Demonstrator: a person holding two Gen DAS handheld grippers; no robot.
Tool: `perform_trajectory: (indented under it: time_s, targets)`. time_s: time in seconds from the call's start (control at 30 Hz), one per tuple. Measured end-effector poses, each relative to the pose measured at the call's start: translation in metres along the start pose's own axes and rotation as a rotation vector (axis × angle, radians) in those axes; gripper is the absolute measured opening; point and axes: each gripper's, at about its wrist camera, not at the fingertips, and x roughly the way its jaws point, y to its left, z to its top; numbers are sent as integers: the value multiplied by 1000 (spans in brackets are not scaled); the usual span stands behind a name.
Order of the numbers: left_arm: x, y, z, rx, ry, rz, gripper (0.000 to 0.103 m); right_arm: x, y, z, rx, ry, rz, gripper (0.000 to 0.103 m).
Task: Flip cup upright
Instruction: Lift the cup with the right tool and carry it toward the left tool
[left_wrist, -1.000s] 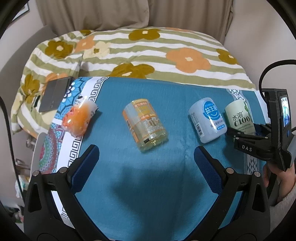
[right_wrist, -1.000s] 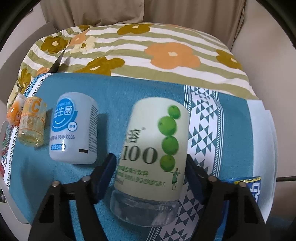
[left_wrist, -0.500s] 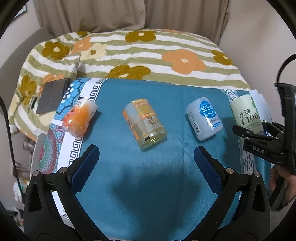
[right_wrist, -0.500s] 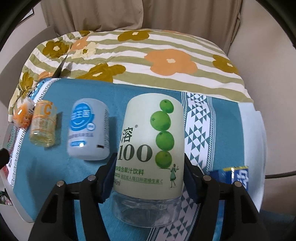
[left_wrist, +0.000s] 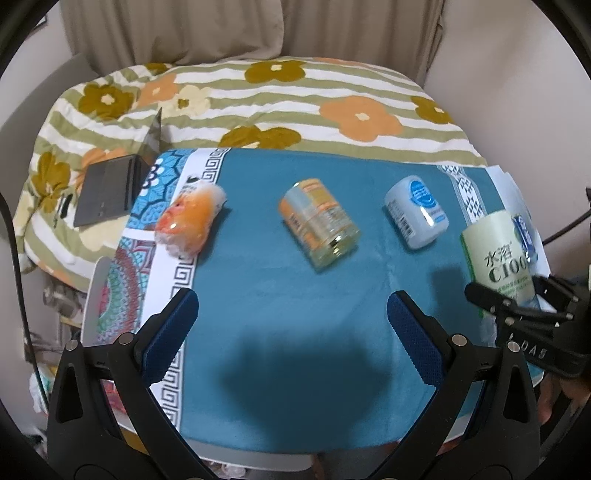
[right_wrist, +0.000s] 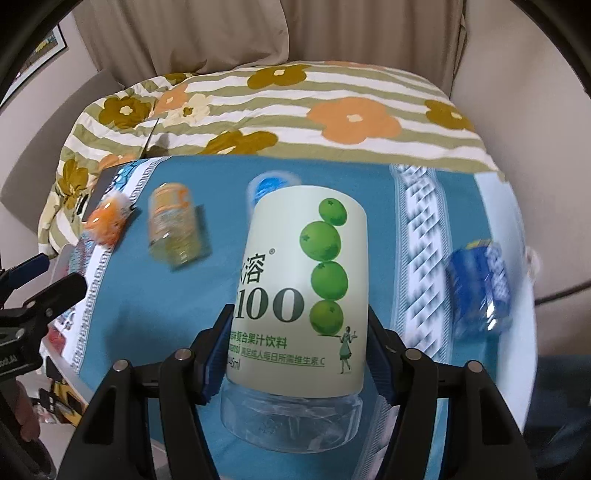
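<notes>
The right hand-held gripper (right_wrist: 297, 360) is clamped on the green-labelled cup (right_wrist: 303, 291), its blue pads pressing both flanks of the label just above the clear end, which sits nearest the gripper. The cup seems lifted off the teal cloth (left_wrist: 280, 332) of the counter, tilted with its far end pointing away and up. To my eye the turning step is in hand: grasp made, cup raised, not yet set down.

Measured from that cup, the white-and-blue cup (left_wrist: 415, 212) lies just to its left, the orange-labelled clear one (left_wrist: 319, 227) farther left, the orange fruit-print one (left_wrist: 190, 219) farthest. The left hand-held gripper (left_wrist: 291, 325) hangs with fingers wide apart, holding nothing.

Next, I'd judge, the wrist must roll on until the cup stands true, then lower it onto bare cloth clear of its neighbour before the pads let go.
</notes>
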Motion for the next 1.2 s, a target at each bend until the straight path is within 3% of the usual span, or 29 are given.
perform_trajectory:
  time_s: [0.43,1.0,1.13,1.2]
  targets:
    - [6,42,-24,25,35,-5,103,37,49,-43,83,52,34,60]
    - [19,48,-26,32,55,-28,103,59,57,-56,97,41,42,62]
    - [17,47,-26,36,51,-31,103,58,54,-58,126,38,61,86]
    - [15,48,-25,37,49,-32,103,57,54,-59,126,29,60,86]
